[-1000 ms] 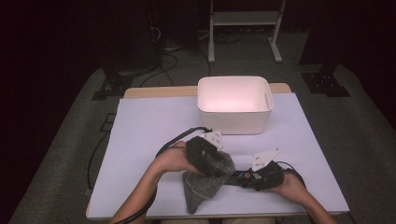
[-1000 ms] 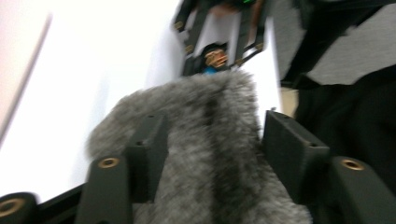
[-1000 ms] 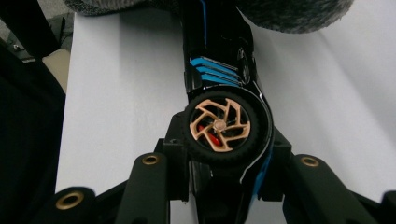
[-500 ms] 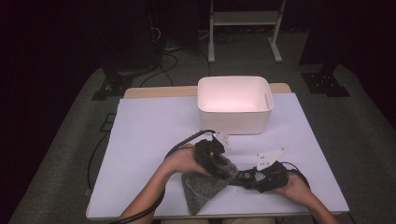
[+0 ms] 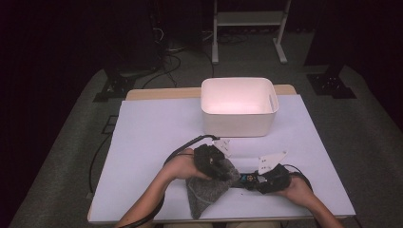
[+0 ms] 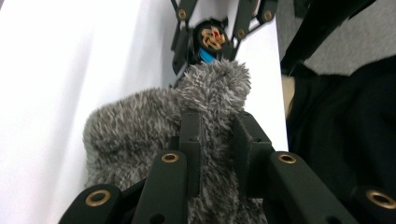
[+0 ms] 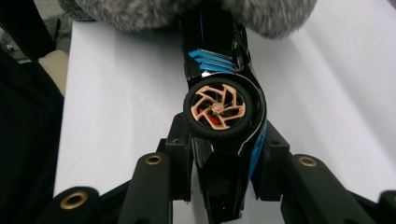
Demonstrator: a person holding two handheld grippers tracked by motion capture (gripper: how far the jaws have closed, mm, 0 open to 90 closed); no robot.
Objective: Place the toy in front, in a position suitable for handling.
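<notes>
at the near edge of the white-covered table point(image 5: 152, 142), in the high view, a fuzzy grey fabric pouch point(image 5: 206, 190) lies slumped and roughly triangular, its pile thick and soft like plush fleece. the left gripper point(image 5: 212, 162) sits on its upper end and the right gripper point(image 5: 266, 179) comes in from the right, the two close together.

in the left gripper view the black, hard-edged jaws have just been closing and now pinch a fold of the grey pouch point(image 6: 154, 126) between them, the fuzz bulging out on either side of the pads. beyond the pouch's rounded open end the nose of a toy car point(image 6: 211, 42) pokes out, touching the fabric.

in the right gripper view the toy car point(image 7: 219, 93) is glossy black plastic with bright blue stripes and slats; one wheel faces the camera, a black ribbed tyre around a copper-coloured rim with swirled spokes and a red patch behind them. the right gripper's jaws have just been closing and clamp the car's body from both sides, just below that wheel. the car's far end disappears under the grey fuzz point(image 7: 196, 14) at the top.

behind, well apart from the hands, a smooth white rectangular bin point(image 5: 239, 121) with rounded corners stands on the table.
</notes>
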